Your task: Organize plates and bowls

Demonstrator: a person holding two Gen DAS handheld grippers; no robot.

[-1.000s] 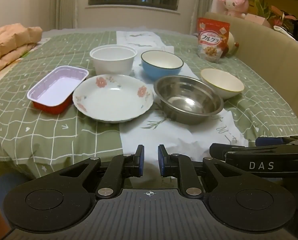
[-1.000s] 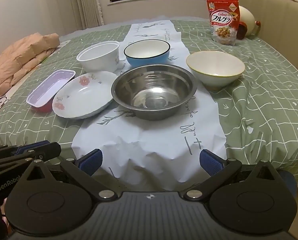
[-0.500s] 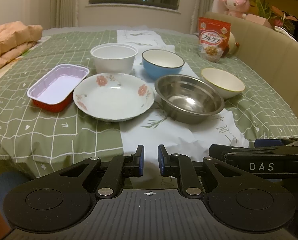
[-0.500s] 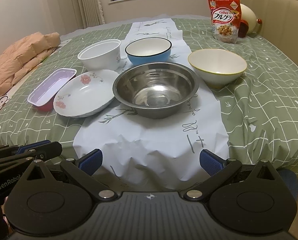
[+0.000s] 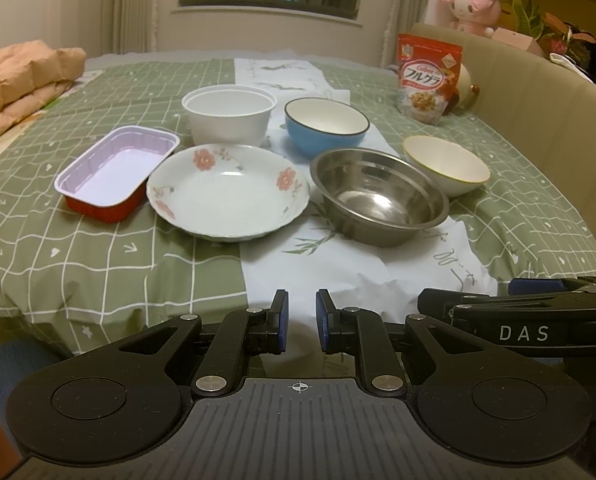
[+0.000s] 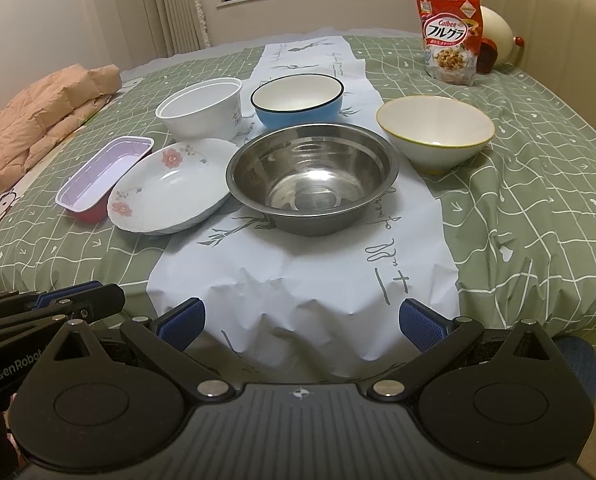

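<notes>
On the green checked bedcover lie a flowered plate (image 5: 228,194) (image 6: 172,186), a steel bowl (image 5: 378,196) (image 6: 312,176), a blue bowl (image 5: 326,126) (image 6: 298,98), a white tub (image 5: 229,114) (image 6: 200,108), a cream bowl (image 5: 446,164) (image 6: 434,130) and a red foil tray (image 5: 116,170) (image 6: 104,172). My left gripper (image 5: 301,320) is nearly shut and empty, at the near bed edge before the plate. My right gripper (image 6: 301,320) is wide open and empty, before the steel bowl.
A white paper runner (image 6: 298,264) lies under the middle dishes. A red cereal bag (image 5: 428,78) (image 6: 450,36) stands at the back right. A peach quilt (image 5: 18,84) lies at the left. A beige headboard (image 5: 538,92) runs along the right.
Both grippers have risen slightly and edged a little closer to the dishes. The jaws have not changed. No dish has moved.
</notes>
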